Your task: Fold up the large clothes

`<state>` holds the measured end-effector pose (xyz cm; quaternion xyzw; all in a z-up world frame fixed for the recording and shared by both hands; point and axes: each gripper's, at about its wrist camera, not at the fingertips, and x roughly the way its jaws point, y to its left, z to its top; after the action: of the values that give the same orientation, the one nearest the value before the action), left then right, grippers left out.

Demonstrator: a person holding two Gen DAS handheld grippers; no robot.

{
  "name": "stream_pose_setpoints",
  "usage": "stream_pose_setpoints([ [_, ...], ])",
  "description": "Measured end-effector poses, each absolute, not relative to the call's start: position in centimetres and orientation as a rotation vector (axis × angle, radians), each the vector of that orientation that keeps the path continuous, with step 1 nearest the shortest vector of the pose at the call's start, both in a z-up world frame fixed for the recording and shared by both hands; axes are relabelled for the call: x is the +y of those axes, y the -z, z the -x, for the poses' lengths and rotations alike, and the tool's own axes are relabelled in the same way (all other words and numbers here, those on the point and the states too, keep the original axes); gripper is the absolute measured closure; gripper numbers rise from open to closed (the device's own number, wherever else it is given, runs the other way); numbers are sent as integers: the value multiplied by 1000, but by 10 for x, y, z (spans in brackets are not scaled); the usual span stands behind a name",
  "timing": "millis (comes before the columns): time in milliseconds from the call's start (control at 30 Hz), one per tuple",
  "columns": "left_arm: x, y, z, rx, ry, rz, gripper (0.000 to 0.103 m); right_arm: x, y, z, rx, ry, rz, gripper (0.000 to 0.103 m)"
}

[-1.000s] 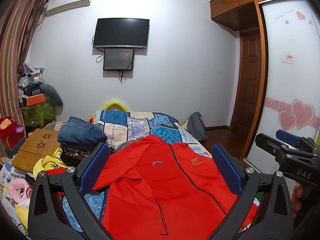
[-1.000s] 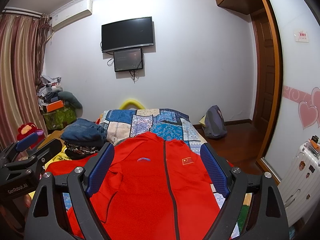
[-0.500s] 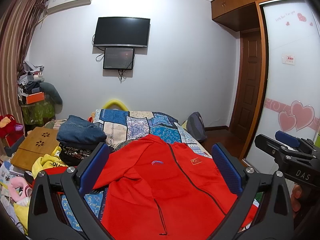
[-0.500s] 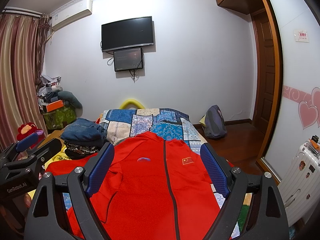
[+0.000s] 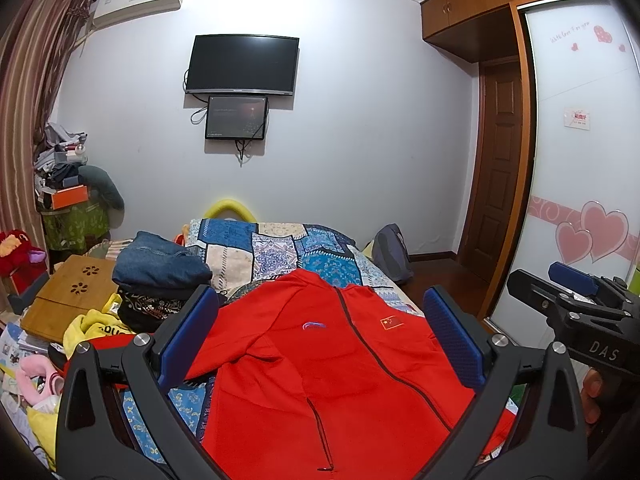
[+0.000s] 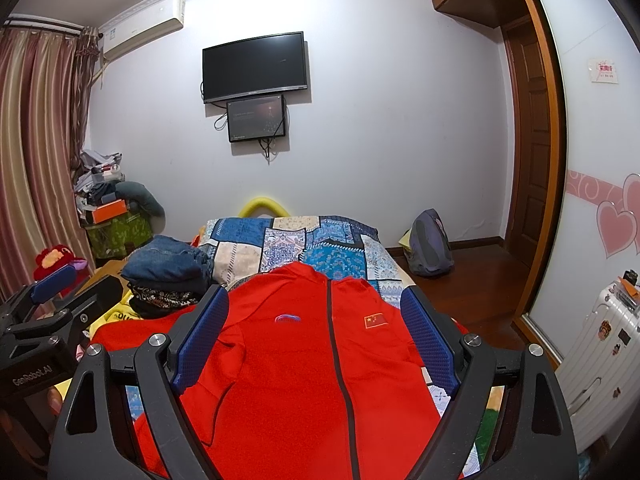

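A red zip-up jacket (image 5: 320,368) lies spread front-up on the bed, zipper closed, collar toward the far wall; it also shows in the right wrist view (image 6: 320,360). My left gripper (image 5: 320,340) is open and empty, held above the jacket. My right gripper (image 6: 316,336) is open and empty, above the jacket's chest. The right gripper also shows at the right edge of the left wrist view (image 5: 572,300). The left gripper also shows at the left edge of the right wrist view (image 6: 52,308).
A patchwork blue bedcover (image 6: 296,240) lies beyond the jacket. A pile of folded jeans and dark clothes (image 5: 160,272) sits left of it, with a wooden lap table (image 5: 72,300) and clutter further left. A backpack (image 6: 430,248), door and white suitcase (image 6: 604,344) are at right.
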<state>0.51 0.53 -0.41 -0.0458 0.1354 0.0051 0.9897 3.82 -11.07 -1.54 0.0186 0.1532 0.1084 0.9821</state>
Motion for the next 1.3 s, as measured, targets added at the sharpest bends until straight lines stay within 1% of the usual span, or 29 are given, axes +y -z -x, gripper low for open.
stream_pose_setpoints([
  [367, 6, 4, -6, 276, -11, 95, 0, -111, 16, -38, 310, -218, -36, 17],
  [667, 8, 7, -13, 290, -14, 101, 0, -113, 26, -44, 331, -212, -37, 17],
  [833, 16, 9, -25, 305, -25, 113, 0, -110, 23, -60, 335, -193, -8, 17],
  [1133, 65, 13, -59, 326, -97, 148, 0, -96, 27, -107, 359, -198, 38, 17],
  [1300, 120, 37, -84, 374, -209, 229, 0, -89, 35, -140, 417, -226, 44, 17],
])
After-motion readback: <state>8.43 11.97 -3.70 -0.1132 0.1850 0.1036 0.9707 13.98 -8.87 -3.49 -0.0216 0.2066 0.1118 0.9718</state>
